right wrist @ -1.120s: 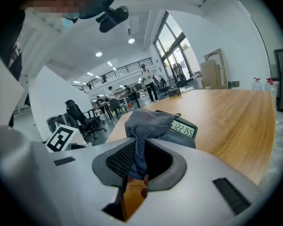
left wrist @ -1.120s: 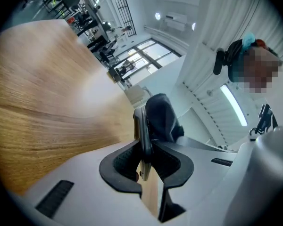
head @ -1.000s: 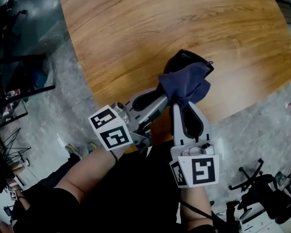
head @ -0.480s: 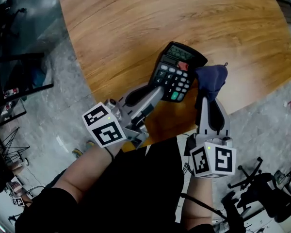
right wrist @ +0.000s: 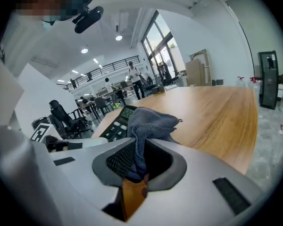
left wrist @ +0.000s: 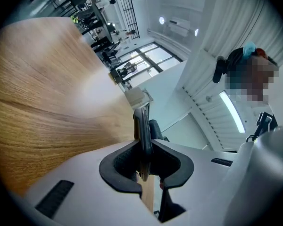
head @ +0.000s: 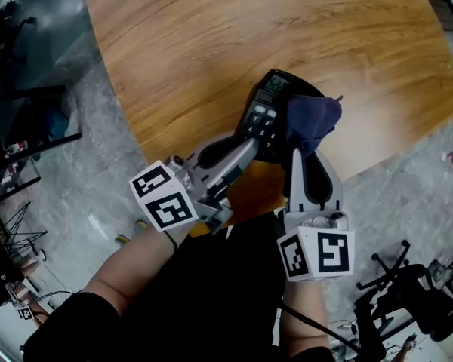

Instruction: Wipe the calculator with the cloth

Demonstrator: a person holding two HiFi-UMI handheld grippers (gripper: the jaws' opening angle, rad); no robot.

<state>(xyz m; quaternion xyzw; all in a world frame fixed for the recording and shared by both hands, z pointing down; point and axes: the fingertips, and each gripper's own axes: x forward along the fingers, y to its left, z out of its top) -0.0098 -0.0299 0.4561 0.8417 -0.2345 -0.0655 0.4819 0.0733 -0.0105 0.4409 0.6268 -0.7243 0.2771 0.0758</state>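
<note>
Left gripper [head: 248, 143] clamps calculator [head: 270, 104] by its edge, steadying it; right gripper [head: 302, 151] pinches cloth [head: 313, 118], laid over keys [head: 263, 124] for wiping.

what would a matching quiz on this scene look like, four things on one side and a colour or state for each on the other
Things:
1. calculator
2. cloth
3. table
4. floor

Descriptions:
a. dark blue, pinched in the right gripper
b. grey, beyond the wooden edge
c. black, clamped in the left gripper
d. light wood grain, curved edge

Pairs: 1-c, 2-a, 3-d, 4-b
</note>
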